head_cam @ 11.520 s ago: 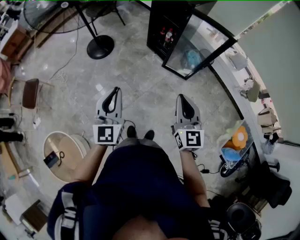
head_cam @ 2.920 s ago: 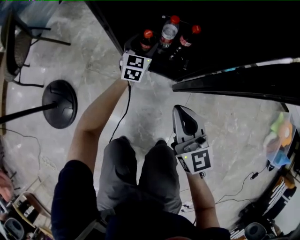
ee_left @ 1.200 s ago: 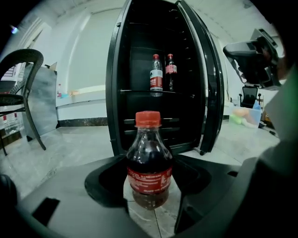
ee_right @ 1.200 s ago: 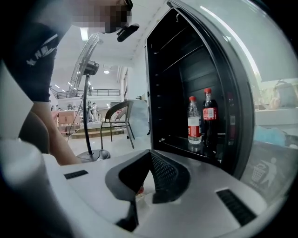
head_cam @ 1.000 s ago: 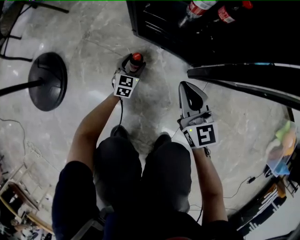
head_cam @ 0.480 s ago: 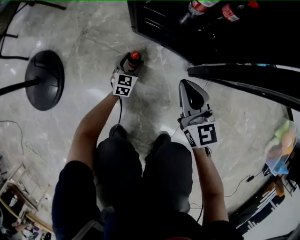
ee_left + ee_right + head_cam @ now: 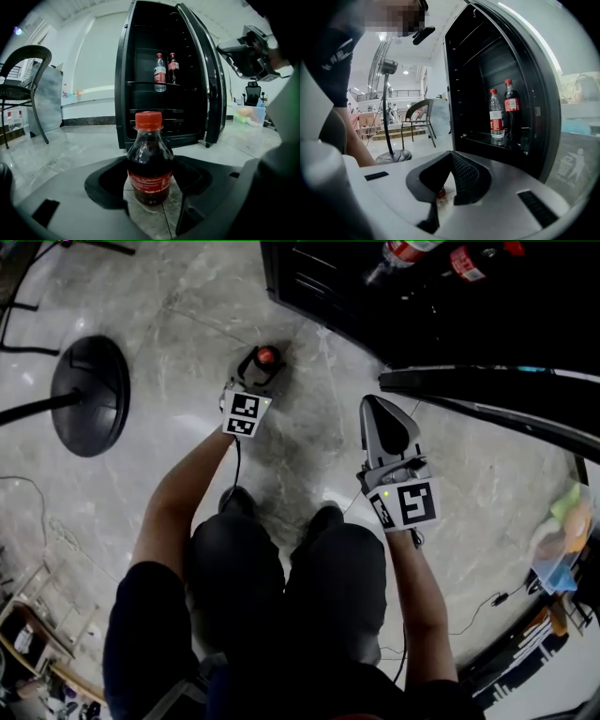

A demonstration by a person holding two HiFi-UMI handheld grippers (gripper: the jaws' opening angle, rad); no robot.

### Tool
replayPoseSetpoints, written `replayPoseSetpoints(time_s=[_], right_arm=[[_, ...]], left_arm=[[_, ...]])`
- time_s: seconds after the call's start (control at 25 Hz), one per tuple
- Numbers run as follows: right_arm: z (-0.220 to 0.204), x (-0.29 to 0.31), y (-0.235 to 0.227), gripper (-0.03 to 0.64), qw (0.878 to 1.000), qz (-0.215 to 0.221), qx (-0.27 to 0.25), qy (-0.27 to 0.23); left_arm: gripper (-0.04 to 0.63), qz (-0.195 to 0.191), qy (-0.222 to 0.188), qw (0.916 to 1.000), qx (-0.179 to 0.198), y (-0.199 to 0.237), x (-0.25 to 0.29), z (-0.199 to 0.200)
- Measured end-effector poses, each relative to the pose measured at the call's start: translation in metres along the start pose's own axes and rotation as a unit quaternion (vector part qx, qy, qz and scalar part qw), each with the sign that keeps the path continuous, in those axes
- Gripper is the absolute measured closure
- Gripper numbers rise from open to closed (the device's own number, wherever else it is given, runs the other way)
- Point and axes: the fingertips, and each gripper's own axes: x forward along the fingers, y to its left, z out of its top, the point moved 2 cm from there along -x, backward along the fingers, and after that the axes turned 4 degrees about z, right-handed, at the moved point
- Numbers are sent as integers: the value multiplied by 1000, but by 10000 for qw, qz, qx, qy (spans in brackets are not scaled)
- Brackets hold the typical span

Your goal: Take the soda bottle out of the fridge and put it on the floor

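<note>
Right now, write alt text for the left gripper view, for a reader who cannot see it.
A dark soda bottle with a red cap stands upright on the marble floor, between the open jaws of the left gripper. Behind it, a black fridge stands open, with two more bottles on a shelf.

**Bottle on the floor, before the open fridge**
The bottle (image 7: 265, 359) stands on the floor (image 7: 187, 306) between your left claw's (image 7: 251, 371) parted jaws, just in front of the fridge (image 7: 319, 287). Two more bottles (image 7: 160, 75) sit on a shelf (image 7: 145, 84) inside. Your right claw (image 7: 378, 409), jaws together, is to the right near the door (image 7: 487, 390); a stand base (image 7: 89, 395) lies well left.
</note>
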Motion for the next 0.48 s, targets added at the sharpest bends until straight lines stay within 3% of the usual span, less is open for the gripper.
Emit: replayPoseSetpoints(time_s=[0.48], right_arm=[[-3,3,0,600,10000,-1,43,-23]], left_arm=[[284,89,0,9995,294,-1,-6,5]])
